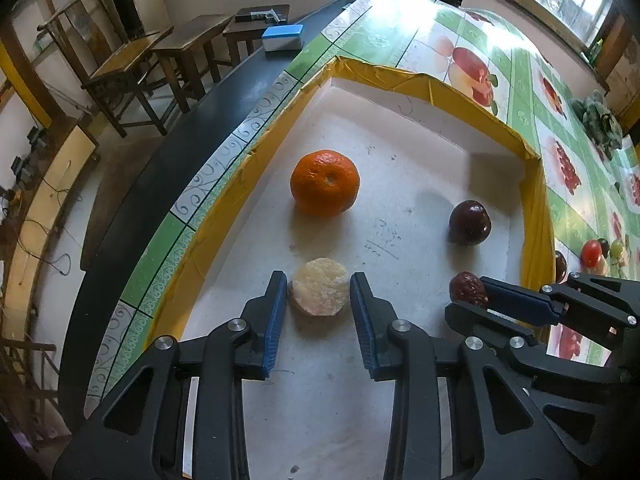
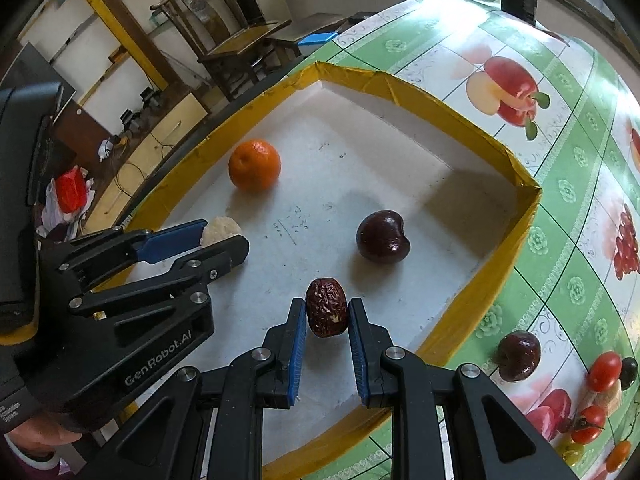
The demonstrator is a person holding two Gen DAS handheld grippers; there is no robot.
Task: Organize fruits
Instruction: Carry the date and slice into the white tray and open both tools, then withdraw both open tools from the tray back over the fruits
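Observation:
A white tray with a yellow taped rim (image 1: 432, 80) (image 2: 440, 104) holds an orange mandarin (image 1: 325, 183) (image 2: 254, 165) and a dark cherry (image 1: 470, 223) (image 2: 383, 237). My left gripper (image 1: 319, 280) (image 2: 224, 234) is shut on a pale, sugary fruit disc (image 1: 319, 294) (image 2: 218, 229) that rests on the tray floor near the left rim. To its right, my right gripper (image 2: 327, 304) (image 1: 468, 296) is shut on a wrinkled red date (image 2: 326, 308) (image 1: 468, 289), held low over the tray floor near the front right corner.
Outside the tray's right wall, on the green fruit-print tablecloth (image 2: 576, 288), lie another dark cherry (image 2: 519, 356) and several cherry tomatoes (image 2: 604, 371) (image 1: 592, 252). The table edge runs close along the tray's left side. A blue-and-white box (image 1: 283, 38) and wooden chairs (image 1: 120, 64) stand beyond.

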